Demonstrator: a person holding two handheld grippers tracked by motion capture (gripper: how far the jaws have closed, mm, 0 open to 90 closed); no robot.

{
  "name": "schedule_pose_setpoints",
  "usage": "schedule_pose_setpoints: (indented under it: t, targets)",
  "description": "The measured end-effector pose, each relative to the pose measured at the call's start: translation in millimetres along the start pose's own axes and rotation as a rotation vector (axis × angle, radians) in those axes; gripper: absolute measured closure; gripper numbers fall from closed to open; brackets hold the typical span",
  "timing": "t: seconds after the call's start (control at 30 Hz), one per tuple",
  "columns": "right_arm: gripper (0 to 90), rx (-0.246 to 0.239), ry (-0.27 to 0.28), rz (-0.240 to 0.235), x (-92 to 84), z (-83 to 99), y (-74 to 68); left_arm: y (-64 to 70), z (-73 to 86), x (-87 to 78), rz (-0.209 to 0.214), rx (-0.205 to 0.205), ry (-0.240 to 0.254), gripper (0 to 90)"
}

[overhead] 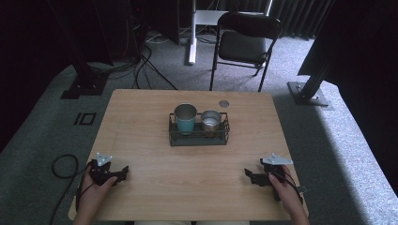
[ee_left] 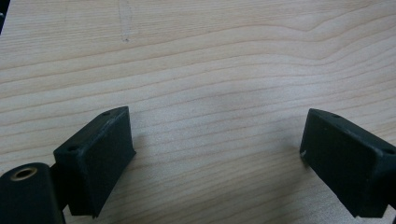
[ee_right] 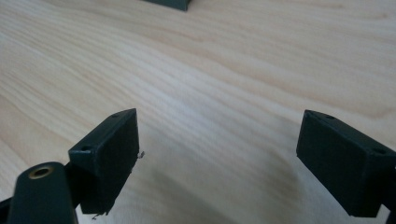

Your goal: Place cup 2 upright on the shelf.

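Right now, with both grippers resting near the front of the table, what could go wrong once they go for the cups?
1. The teal cup and the smaller steel cup stand touching in the wire rack; jaws reaching for one may knock the other.
2. The rack wall rises around both cups, so a low approach could catch the wire and drag the rack.
3. The left gripper and right gripper, both open and empty, might collide over the rack.

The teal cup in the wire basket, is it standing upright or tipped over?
Upright: the teal cup stands in the wire basket with its round open mouth facing up, beside the smaller metal cup.
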State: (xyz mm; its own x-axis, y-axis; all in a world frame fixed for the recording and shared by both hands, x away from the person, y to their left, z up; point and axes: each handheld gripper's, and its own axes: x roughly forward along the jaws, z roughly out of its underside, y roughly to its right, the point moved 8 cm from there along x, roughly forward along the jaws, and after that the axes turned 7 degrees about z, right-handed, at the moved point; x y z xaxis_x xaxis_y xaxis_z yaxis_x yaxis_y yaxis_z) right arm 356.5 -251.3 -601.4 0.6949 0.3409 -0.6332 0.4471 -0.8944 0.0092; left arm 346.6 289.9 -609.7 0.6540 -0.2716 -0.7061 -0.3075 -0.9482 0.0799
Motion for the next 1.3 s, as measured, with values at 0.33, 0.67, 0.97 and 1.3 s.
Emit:
schedule_pose_setpoints:
  t: [0.33, 0.67, 0.97, 1.3]
  targets:
    - [12.6, -0.013, -0.042, 0.044, -11.3, 16.6, 1.5, 0.0, 0.0, 0.0, 0.000, 0.000, 0.000, 10.2]
    - [12.2, -0.027, -0.071, 0.076, -21.3, 30.1, 3.2, 0.0, 0.0, 0.0, 0.000, 0.000, 0.000, 10.2]
    - [12.1, 0.020, -0.074, 0.127, -26.5, 34.6, 4.5, 0.0, 0.0, 0.0, 0.000, 0.000, 0.000, 10.2]
    - [12.3, 0.031, -0.076, 0.141, -28.7, 36.5, 2.7, 0.0, 0.0, 0.0, 0.000, 0.000, 0.000, 10.2]
